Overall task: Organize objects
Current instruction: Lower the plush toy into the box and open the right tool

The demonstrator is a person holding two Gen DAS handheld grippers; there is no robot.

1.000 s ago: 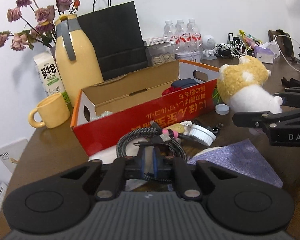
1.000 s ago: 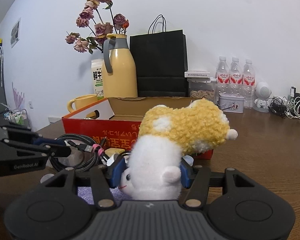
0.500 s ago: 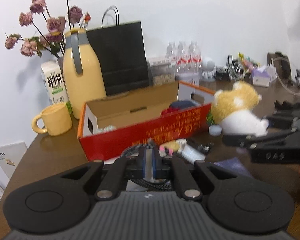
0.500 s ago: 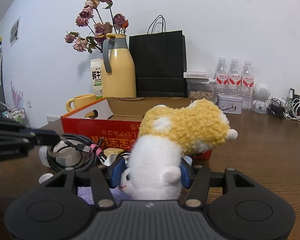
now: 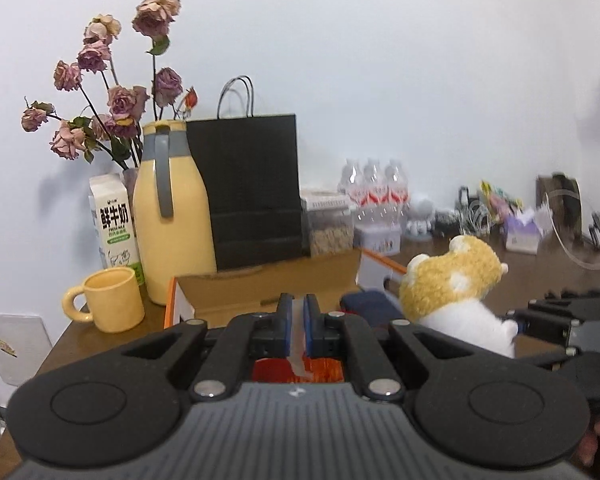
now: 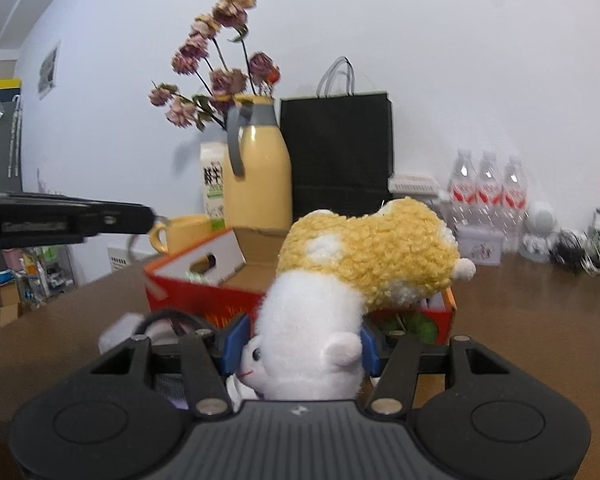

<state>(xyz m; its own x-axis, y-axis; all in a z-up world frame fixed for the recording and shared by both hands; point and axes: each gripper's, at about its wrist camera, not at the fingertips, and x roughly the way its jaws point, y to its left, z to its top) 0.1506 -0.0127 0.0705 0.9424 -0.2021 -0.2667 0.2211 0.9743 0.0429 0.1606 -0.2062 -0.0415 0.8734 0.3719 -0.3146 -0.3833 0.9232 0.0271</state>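
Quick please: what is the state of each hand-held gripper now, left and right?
Left hand-held gripper: closed on a thin whitish strip; what it is cannot be told.
Right hand-held gripper: closed, holding the plush toy.

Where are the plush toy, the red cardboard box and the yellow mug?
plush toy (image 6: 364,256), right wrist view, on its yellow curly back.
red cardboard box (image 6: 192,294), right wrist view, on its red front wall.
yellow mug (image 5: 114,300), left wrist view, on its outer side.

L gripper (image 5: 298,322) nearly closed above red box (image 5: 268,280); plush toy (image 5: 452,292) in R gripper (image 5: 516,326).
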